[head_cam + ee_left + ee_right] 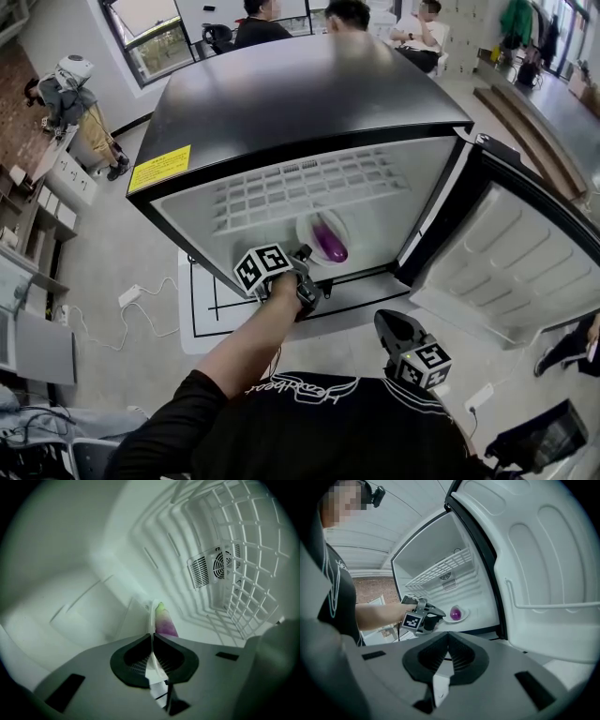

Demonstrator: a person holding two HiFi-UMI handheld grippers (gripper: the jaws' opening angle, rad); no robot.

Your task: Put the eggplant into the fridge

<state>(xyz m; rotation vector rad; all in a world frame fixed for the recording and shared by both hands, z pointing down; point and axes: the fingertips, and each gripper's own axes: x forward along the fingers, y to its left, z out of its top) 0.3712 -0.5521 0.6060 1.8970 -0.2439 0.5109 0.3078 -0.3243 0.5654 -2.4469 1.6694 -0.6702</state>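
A purple eggplant (329,242) with a green tip lies on a white plate (307,229) low inside the open fridge (300,94). My left gripper (305,267) reaches in from the front and is shut on the plate's near rim. In the left gripper view the rim (151,613) runs edge-on between the closed jaws of the left gripper (152,637), and the eggplant (165,622) shows just beyond. My right gripper (392,328) hangs outside the fridge, shut and empty. Its own view shows the right gripper (447,639), the left gripper (432,616), and the eggplant (455,614) on the plate (449,619).
A white wire shelf (300,187) spans the fridge above the plate, with a fan vent (218,566) on the back wall. The fridge door (525,253) stands open to the right. People sit beyond the fridge. A cable and white mat (202,319) lie on the floor.
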